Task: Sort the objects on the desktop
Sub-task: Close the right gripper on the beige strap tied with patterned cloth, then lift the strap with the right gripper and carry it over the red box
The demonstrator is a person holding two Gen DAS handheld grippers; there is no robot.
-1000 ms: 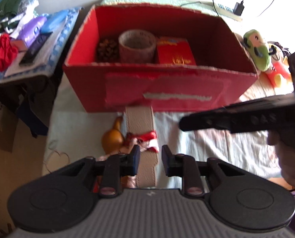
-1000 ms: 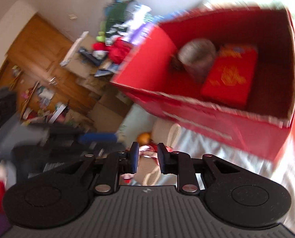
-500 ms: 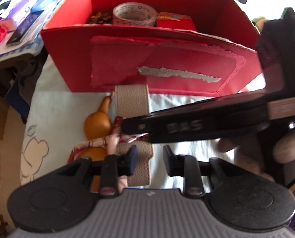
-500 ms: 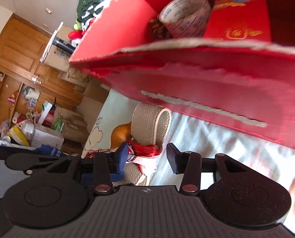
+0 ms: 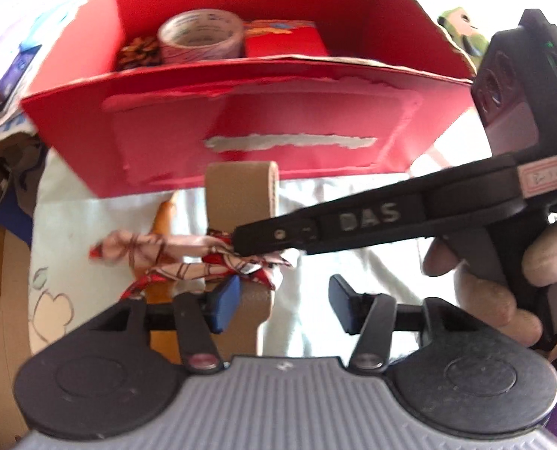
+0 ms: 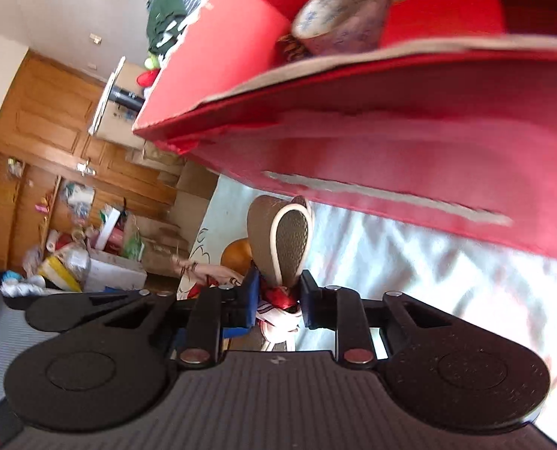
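Observation:
A red-and-pink patterned ribbon (image 5: 188,253) lies over a tan oblong case (image 5: 241,202) and an orange gourd (image 5: 164,217) on the white cloth in front of a red cardboard box (image 5: 271,138). My right gripper (image 6: 278,302) is shut on the ribbon (image 6: 278,296) at the near end of the case (image 6: 284,240); its finger (image 5: 278,240) reaches in from the right in the left wrist view. My left gripper (image 5: 280,305) is open and empty, just short of the ribbon. The box (image 6: 409,120) holds a tape roll (image 5: 199,37), a red packet (image 5: 284,39) and a pinecone (image 5: 139,50).
A green plush toy (image 5: 462,30) lies right of the box. A shelf with a dark phone (image 5: 12,75) stands at the left. In the right wrist view a wooden door (image 6: 50,127) and floor clutter (image 6: 72,258) lie beyond the table's left edge.
My left gripper has opened wider. My right gripper has moved onto the ribbon and closed on it, and the ribbon has been pulled up and stretched out to the left.

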